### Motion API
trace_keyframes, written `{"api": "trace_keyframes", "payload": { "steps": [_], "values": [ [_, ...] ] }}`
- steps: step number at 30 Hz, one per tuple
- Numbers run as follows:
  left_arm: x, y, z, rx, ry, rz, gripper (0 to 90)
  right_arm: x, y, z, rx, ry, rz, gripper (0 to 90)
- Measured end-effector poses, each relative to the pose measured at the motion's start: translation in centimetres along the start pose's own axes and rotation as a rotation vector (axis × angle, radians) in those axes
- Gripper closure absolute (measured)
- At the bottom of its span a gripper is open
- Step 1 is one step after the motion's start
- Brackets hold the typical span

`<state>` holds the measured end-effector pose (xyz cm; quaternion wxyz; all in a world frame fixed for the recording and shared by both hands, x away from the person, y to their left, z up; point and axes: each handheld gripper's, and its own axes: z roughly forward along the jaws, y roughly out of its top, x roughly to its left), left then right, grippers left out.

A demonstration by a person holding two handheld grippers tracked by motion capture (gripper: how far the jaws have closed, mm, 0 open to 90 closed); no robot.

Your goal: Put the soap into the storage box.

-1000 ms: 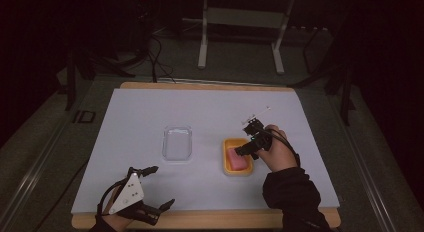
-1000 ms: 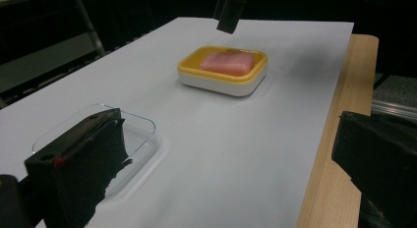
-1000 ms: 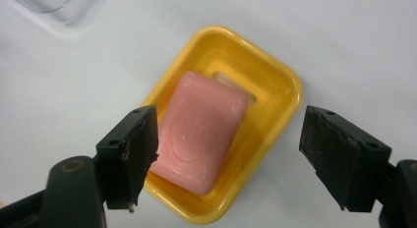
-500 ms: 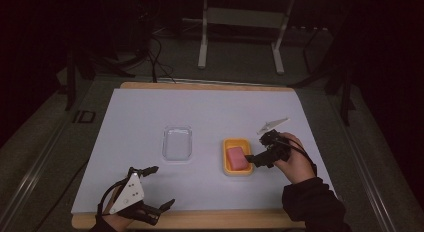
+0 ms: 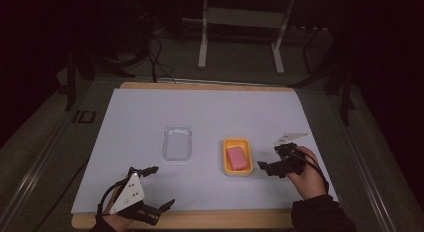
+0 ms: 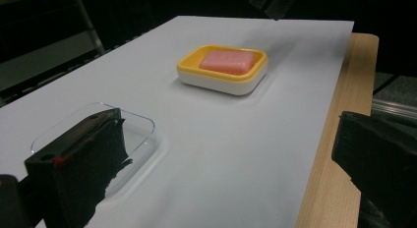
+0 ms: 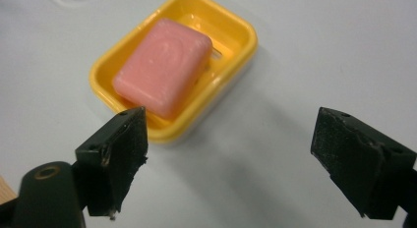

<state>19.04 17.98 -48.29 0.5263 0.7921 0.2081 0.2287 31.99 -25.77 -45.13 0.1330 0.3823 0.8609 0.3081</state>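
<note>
Right gripper point(image 5: 268, 159) sits just right of the yellow soap dish point(image 5: 237, 157) in the high view, held in the person's right hand point(image 5: 305, 172), with its grey plate tilted up behind it. Its jaws stand wide apart and hold nothing; in the right gripper view point(image 7: 231, 159) bare white surface lies between the two black pads, and the left pad overlaps the near rim of the soap dish point(image 7: 236, 56) in that picture, though contact cannot be confirmed. A pink soap bar point(image 7: 164, 66) lies flat inside the dish, slightly askew to its walls. Left gripper point(image 5: 155, 187) rests at the near left of the table, close to the wooden edge point(image 5: 225, 219), in the person's left hand point(image 5: 117, 217); its jaws are also spread wide and empty. In the left gripper view point(image 6: 221, 154) one pad stands in front of a clear plastic lid point(image 6: 142, 129) lying on the white sheet point(image 6: 236, 139), and the other pad sits over the wooden table edge point(image 6: 334, 139). Farther off in that view the soap dish point(image 6: 221, 80) with the soap bar point(image 6: 231, 62) stands well apart from the lid. In the high view the lid point(image 5: 177, 142) lies left of the dish, a gap of white sheet point(image 5: 150, 112) between them.
</note>
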Motion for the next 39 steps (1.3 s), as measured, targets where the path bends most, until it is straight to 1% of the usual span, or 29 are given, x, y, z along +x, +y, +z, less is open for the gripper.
{"api": "trace_keyframes", "payload": {
  "steps": [2,5,10,12,14,17,18,22,23,26,28,31,35,37,39],
  "values": [
    [0.0,0.0,0.0,-0.001,0.0,0.0,0.6,-0.3,-0.7,-0.1,-0.019,-0.02,0.01,14.2],
    [0.0,0.0,0.0,0.0,0.001,0.0,0.6,-0.6,-1.8,-0.2,-0.05,-0.021,0.041,14.2],
    [0.0,0.0,0.0,0.001,0.001,0.001,0.6,-0.7,-3.2,-0.5,-0.054,-0.029,0.067,14.2],
    [0.0,0.0,0.0,0.0,0.001,0.0,0.6,-0.6,-3.8,-0.7,-0.065,-0.043,0.079,14.3],
    [0.0,0.0,0.0,0.0,0.001,0.001,0.6,-0.6,-4.0,-0.8,-0.071,-0.043,0.083,14.5],
    [0.0,0.0,0.0,-0.003,0.0,-0.001,0.6,-0.5,-4.7,-1.3,-0.094,-0.043,0.101,15.1],
    [-0.1,0.0,0.0,-0.002,0.0,-0.002,0.6,-0.5,-4.8,-1.4,-0.09,-0.048,0.108,15.1],
    [0.0,0.0,0.0,-0.002,-0.001,-0.001,0.6,-0.2,-5.2,-1.5,-0.104,-0.053,0.102,15.1],
    [0.0,0.0,0.0,0.0,-0.001,0.001,0.6,-0.2,-5.2,-1.5,-0.102,-0.054,0.107,15.1],
    [0.0,0.0,0.0,-0.002,-0.004,-0.002,0.6,-0.1,-5.3,-1.3,-0.121,-0.048,0.109,14.6],
    [-0.1,0.0,0.0,-0.003,-0.005,-0.001,0.6,0.0,-5.3,-1.2,-0.132,-0.054,0.103,14.0],
    [-0.1,0.0,0.0,-0.003,-0.008,-0.002,0.6,-0.2,-5.4,-0.9,-0.137,-0.094,0.086,13.7],
    [0.0,0.0,0.0,-0.001,-0.008,-0.003,0.6,-0.6,-5.6,-0.7,-0.15,-0.107,0.101,13.7],
    [0.0,0.0,0.0,-0.001,-0.008,-0.003,0.6,-0.7,-5.6,-0.7,-0.142,-0.124,0.101,13.8],
    [0.0,0.0,0.0,0.001,-0.008,-0.001,0.6,-0.8,-5.7,-0.7,-0.145,-0.118,0.106,13.8]
  ]
}}
